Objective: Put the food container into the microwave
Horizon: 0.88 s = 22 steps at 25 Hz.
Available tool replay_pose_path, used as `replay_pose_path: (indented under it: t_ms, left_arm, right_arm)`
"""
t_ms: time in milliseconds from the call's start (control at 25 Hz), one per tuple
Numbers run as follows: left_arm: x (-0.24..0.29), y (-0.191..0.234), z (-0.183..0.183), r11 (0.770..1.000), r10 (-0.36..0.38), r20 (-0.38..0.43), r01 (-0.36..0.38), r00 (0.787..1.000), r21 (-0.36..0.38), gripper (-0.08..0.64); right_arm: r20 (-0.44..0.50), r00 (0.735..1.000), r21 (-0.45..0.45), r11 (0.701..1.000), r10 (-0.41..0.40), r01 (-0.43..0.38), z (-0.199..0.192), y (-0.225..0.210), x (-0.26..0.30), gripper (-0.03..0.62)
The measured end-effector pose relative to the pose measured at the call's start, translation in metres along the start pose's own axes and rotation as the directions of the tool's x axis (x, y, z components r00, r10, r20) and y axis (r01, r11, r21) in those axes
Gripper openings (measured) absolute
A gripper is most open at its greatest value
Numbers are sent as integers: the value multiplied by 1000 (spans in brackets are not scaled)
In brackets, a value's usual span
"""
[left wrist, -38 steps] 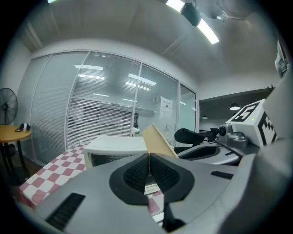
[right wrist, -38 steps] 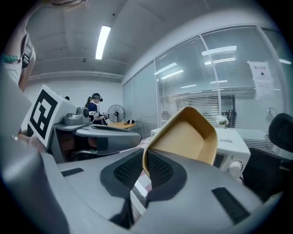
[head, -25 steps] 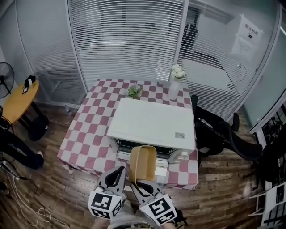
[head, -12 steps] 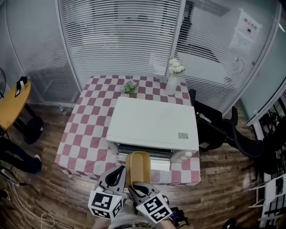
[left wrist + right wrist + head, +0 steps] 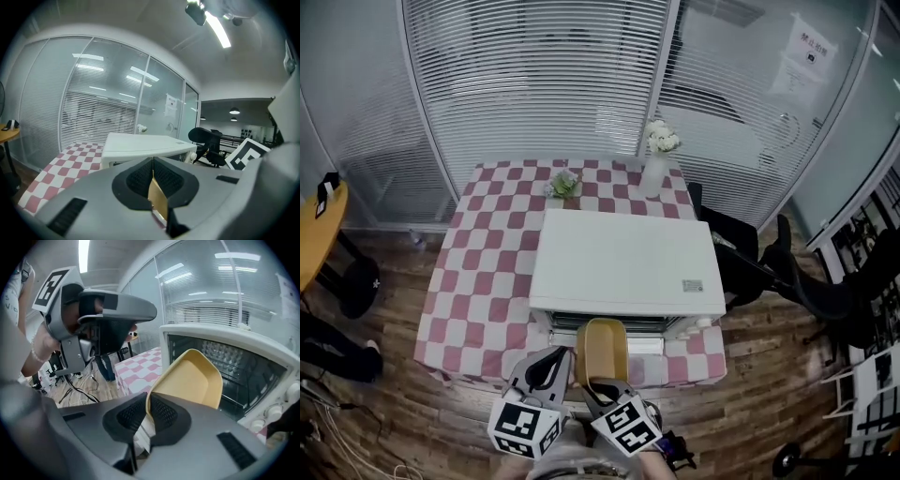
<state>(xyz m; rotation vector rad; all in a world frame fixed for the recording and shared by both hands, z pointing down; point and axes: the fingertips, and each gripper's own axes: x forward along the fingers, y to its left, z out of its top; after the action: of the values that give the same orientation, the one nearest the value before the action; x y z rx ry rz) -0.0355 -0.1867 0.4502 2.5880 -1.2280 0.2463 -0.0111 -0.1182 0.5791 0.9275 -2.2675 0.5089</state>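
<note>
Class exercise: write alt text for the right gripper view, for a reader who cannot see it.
The right gripper, shut on the rim of a yellow food container, holds it before the open white microwave, whose dark inside shows a wire rack. A pink-and-white checked tablecloth lies beneath the microwave.

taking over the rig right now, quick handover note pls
Right gripper: fingers shut on the yellow food container, held in front of the microwave.
Left gripper: fingers together, not on the container. A thin tan strip shows between them; I can't tell what it is.
Done: microwave stands open, container is in hand.
Left: slide it into the cavity and release.
</note>
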Motion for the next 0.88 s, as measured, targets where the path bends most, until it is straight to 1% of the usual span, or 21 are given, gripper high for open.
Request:
replay_pose_path:
  t_ms: [80,160,280,440,640,880]
  left_arm:
    - [-1,1,0,1000,-23,-1,23,1000,6,14]
    - [-2,1,-1,999,-42,-1,42,999,8,14]
    - [-2,1,-4,998,-59,-10,59,998,9,14]
    - [5,-2,-5,998,-59,-24,60,998,10,14]
    - [20,-5,0,1000,-11,-21,11,1000,-3,14]
    - [38,-11,7,998,59,-13,-60,998,-30,14]
  right_arm:
    - [-30,999,-5,999,-32,32,-2,-6,5,14]
    - [-54,997,-2,999,-48,48,-4,-10,9,14]
    - [-67,996,-3,998,-56,56,-3,-15,15,14]
    - [-67,996,-17,998,-59,58,3,-29,16,14]
    - [-54,998,-52,998,-46,43,10,-53,15,14]
    - [-69,998,-100,995,-11,4,15,-80,9,14]
